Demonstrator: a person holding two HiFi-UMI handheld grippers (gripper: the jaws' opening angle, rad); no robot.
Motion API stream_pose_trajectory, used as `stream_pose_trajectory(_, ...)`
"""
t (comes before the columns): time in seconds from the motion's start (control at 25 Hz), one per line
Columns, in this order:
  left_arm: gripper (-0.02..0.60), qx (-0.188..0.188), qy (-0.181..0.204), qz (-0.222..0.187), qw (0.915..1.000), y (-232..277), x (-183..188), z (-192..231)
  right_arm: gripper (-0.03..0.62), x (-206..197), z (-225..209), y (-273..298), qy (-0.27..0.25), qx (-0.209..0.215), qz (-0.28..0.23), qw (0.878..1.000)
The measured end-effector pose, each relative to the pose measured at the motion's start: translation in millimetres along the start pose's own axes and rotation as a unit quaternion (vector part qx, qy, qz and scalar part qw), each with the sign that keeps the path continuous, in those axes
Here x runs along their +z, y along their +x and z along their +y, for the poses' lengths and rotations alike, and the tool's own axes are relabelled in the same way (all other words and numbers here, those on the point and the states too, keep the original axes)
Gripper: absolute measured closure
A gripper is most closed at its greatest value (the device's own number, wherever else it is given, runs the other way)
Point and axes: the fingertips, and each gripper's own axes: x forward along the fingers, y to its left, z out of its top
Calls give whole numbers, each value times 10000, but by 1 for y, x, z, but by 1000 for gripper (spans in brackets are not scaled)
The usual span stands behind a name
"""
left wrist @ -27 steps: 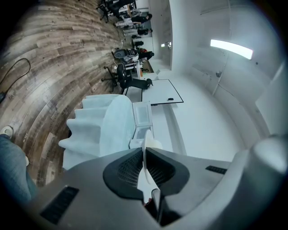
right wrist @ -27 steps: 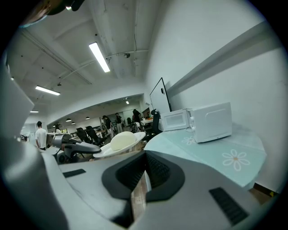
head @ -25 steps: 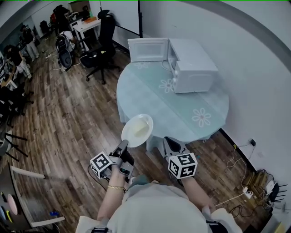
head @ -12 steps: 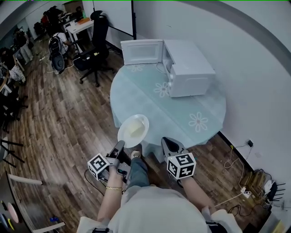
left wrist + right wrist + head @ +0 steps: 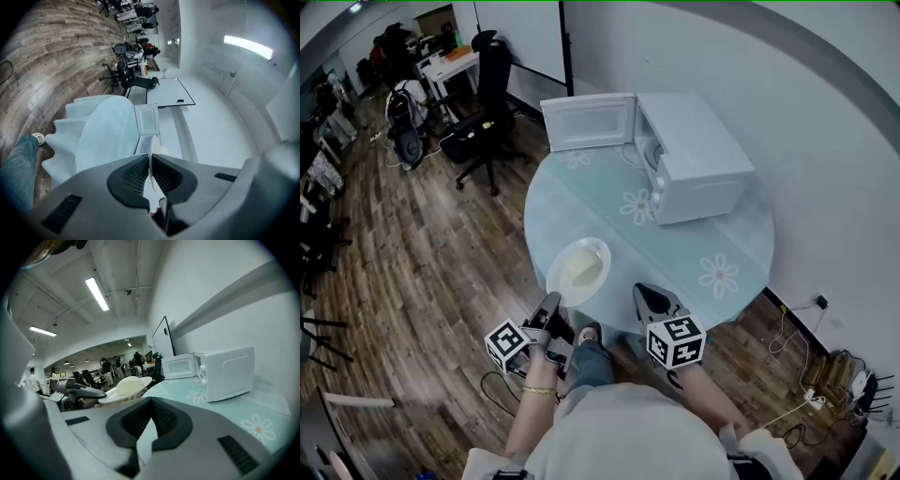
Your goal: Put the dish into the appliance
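Observation:
A white dish (image 5: 579, 270) with a pale yellow lump of food is held level over the near edge of the round table (image 5: 609, 211). My left gripper (image 5: 551, 306) is shut on the dish's near rim. In the left gripper view the rim (image 5: 151, 165) stands edge-on between the pads of the left gripper (image 5: 151, 157). The white microwave (image 5: 698, 155) stands at the table's far right with its door (image 5: 588, 122) swung open to the left. My right gripper (image 5: 650, 298) hangs beside the dish, shut and empty. The right gripper view shows the dish (image 5: 125, 389), the microwave (image 5: 227, 373) and the right gripper (image 5: 150, 401).
A wall runs close behind and to the right of the table. Black office chairs (image 5: 483, 122) and desks with people stand at the far left on the wood floor. Cables and a power strip (image 5: 811, 394) lie on the floor at the right. My leg and shoe (image 5: 586, 336) are below the left gripper.
I have come closer to the table. The dish, still gripped by the left gripper, has gone from over the floor to over the table's near edge. The right gripper kept its place beside it.

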Motion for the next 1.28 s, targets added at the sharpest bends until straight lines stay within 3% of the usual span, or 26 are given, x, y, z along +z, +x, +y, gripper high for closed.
stream_pose_trajectory(0.56,549,232,210,573,9979,122,99,-3,589,59,-33,125,127,-440,18,9990)
stream_pose_trajectory(0.72,549,137,214,826,9963,159,116,-8,589,74,-45,149,175,-646,-59,9977)
stream_pose_trajectory(1.28,549,307,320,1616,9859,270,131,-5,589,98,-97,200,415,-1238,-133,9913)
